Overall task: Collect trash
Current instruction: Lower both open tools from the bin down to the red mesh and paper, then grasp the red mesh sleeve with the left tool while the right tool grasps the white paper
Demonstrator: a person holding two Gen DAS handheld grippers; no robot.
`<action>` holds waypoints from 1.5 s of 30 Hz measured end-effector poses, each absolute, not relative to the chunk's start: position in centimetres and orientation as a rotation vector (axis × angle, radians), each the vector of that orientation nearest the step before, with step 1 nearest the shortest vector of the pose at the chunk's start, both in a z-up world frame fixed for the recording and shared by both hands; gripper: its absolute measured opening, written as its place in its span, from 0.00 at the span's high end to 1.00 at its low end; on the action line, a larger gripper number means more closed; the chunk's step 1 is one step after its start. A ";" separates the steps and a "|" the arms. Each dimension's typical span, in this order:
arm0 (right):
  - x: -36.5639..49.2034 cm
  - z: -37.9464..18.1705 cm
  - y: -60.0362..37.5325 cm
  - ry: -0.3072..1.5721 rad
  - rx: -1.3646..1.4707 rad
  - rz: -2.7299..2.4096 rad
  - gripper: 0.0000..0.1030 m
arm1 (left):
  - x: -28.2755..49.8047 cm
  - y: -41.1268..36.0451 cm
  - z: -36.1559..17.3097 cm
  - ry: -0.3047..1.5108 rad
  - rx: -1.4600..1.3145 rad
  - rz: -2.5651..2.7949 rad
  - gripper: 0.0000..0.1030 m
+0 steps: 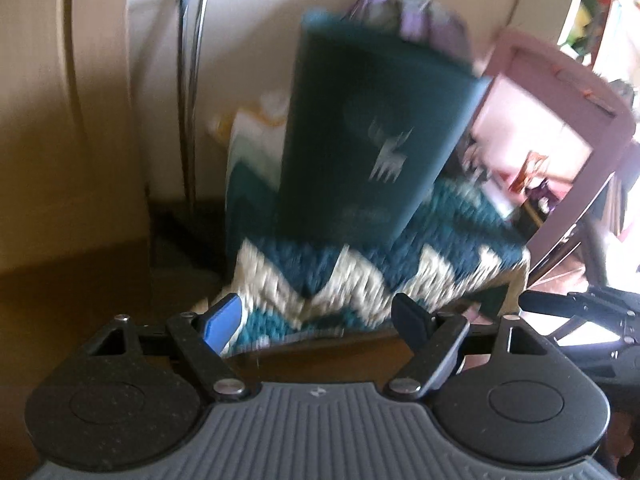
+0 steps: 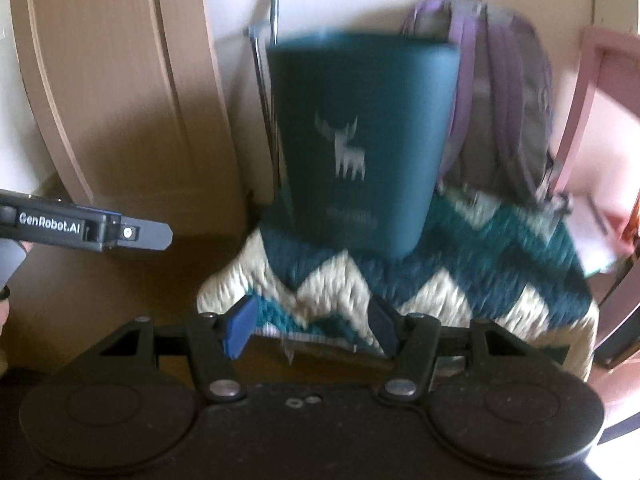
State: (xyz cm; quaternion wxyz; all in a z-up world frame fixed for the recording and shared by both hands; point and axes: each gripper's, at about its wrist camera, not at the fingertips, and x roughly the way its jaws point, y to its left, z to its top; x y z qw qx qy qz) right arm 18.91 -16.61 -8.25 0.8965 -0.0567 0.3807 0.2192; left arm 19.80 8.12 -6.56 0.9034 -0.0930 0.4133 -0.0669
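While both views are smeared by motion blur, we can still make out a dark teal bin (image 2: 360, 140) with a pale deer mark, standing upright on a teal-and-cream zigzag knitted cover (image 2: 420, 280). We judge this bin to be the container the task calls for. No loose trash is discernible in either view; whether the bin holds anything we cannot tell, since its mouth is not shown.

The left tool (image 1: 320, 320) is open with nothing between its fingers, and the right tool (image 2: 312, 328) is likewise open and empty. Both point down toward the front edge of the knitted cover, short of the bin.

Hazards we identify:

- Tipping: the bin is tall, tapers to a narrow base and sits on a soft, uneven surface. A push high on its wall could topple it.
- Snagging: a finger driven low could catch the loose knit and drag the cover, and the bin with it.
- Collision: the two tools work close together; the left tool's body (image 2: 80, 224) shows at the left edge of the right wrist view.
- Entanglement: a grey-and-purple backpack (image 2: 500, 92) hangs just behind the bin, and its straps could catch a finger.
- Misjudged approach: blur leaves the bin's rim ill-defined.
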 end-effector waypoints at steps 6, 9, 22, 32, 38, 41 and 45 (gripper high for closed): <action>19.7 -17.0 -15.0 0.942 -0.136 0.483 0.41 | 21.3 8.7 -15.8 1.012 -0.259 -0.091 0.02; 20.2 -21.8 -13.7 1.040 -0.151 0.497 0.41 | 22.7 8.7 -20.2 1.092 -0.298 -0.058 0.02; 19.4 -41.3 -8.6 1.314 -0.440 0.591 0.41 | 28.7 6.9 -38.2 1.373 -0.348 0.045 0.02; 19.2 -51.2 -7.6 1.412 -0.569 0.705 0.41 | 32.1 7.4 -51.4 1.564 -0.456 0.141 0.02; 19.7 -55.3 -7.8 1.471 -0.561 0.705 0.41 | 32.8 7.2 -57.4 1.624 -0.474 0.137 0.02; 19.8 -56.5 -7.5 1.464 -0.541 0.723 0.41 | 32.8 7.1 -59.2 1.640 -0.474 0.141 0.02; 19.2 -57.5 -6.6 1.407 -0.579 0.785 0.41 | 32.7 7.0 -61.0 1.645 -0.452 0.137 0.03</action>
